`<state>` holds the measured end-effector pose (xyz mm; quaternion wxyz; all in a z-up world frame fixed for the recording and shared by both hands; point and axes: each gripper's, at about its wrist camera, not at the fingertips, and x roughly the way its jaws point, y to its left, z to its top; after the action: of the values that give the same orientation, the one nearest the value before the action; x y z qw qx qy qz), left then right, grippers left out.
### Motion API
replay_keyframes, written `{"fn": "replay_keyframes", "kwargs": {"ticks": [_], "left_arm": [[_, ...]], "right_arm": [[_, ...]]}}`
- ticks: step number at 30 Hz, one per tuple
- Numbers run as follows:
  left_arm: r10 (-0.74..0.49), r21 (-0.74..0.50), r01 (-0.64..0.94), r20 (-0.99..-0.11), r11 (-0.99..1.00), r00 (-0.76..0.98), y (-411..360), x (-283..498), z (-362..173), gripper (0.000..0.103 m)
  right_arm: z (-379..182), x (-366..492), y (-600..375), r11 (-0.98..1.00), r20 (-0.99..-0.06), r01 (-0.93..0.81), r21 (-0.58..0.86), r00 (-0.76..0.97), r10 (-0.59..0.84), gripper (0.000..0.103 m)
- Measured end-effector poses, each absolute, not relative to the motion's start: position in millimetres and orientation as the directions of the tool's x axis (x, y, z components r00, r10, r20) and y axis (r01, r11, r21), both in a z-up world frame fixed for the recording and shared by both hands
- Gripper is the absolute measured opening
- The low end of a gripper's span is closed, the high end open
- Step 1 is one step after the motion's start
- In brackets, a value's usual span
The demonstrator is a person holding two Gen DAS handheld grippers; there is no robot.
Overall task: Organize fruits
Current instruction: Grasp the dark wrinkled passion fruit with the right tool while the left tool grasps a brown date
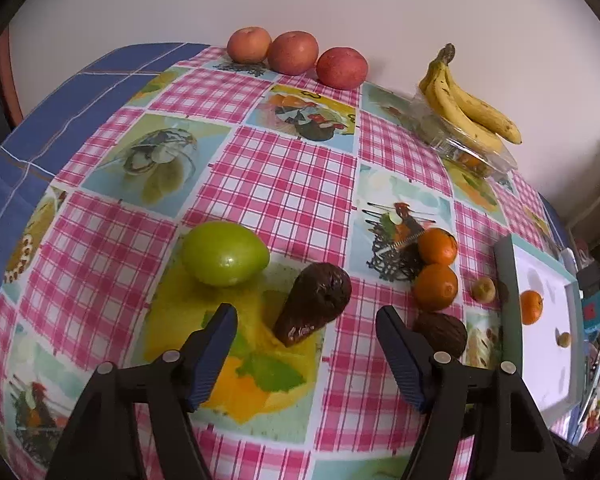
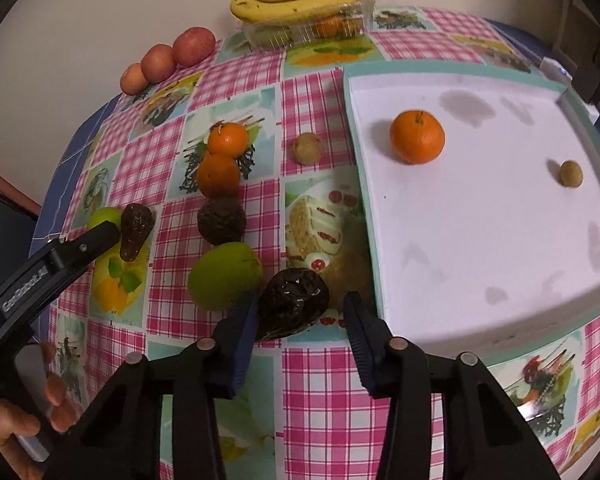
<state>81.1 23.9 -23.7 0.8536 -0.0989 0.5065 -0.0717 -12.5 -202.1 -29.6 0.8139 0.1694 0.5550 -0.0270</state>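
Observation:
My left gripper (image 1: 306,314) is open, its jaws on either side of a dark pear-shaped avocado (image 1: 316,300) lying on the checked tablecloth, neither pad touching it. A green fruit (image 1: 224,254) lies just to its upper left. My right gripper (image 2: 300,298) is open around a second dark avocado (image 2: 292,304). The left pad is at its skin and the right pad stands apart. Another green fruit (image 2: 224,276) lies to its left. The white tray (image 2: 364,184) to the right holds an orange (image 2: 417,136) and a small brown fruit (image 2: 571,174).
Two oranges (image 2: 228,140), a round dark avocado (image 2: 222,220) and a small brown fruit (image 2: 307,148) lie left of the tray. Three apples (image 1: 292,52) and bananas (image 1: 468,108) on a clear plastic box (image 2: 308,30) line the wall. A hand (image 2: 40,400) holds the left tool.

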Motion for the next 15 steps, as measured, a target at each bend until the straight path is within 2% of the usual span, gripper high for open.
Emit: {"fn": "replay_keyframes", "kwargs": {"ticks": [4, 7, 9, 12, 15], "left_arm": [[-0.214, -0.237, 0.011, -0.854, 0.971, 0.475, 25, 88, -32, 0.066], [-0.231, -0.249, 0.023, -0.859, 0.968, 0.457, 24, 90, -41, 0.055], [-0.227, -0.241, 0.028, -0.862, 0.970, 0.454, 24, 89, -41, 0.044], [-0.252, -0.269, 0.026, -0.861, 0.963, 0.442, 26, 89, -42, 0.038], [-0.241, -0.257, 0.022, -0.868, 0.966, 0.434, 27, 88, -41, 0.038]], "right_arm": [[-36, -12, -202, 0.929, -0.911, 0.239, 0.282, 0.371, 0.181, 0.044], [-37, -12, -202, 0.927, -0.908, 0.237, 0.289, 0.374, 0.188, 0.044], [-37, -13, -201, 0.927, -0.907, 0.235, 0.292, 0.375, 0.190, 0.043], [-36, -13, -202, 0.925, -0.904, 0.231, 0.302, 0.377, 0.201, 0.040], [-36, -12, -201, 0.926, -0.903, 0.227, 0.302, 0.379, 0.201, 0.039]]}}
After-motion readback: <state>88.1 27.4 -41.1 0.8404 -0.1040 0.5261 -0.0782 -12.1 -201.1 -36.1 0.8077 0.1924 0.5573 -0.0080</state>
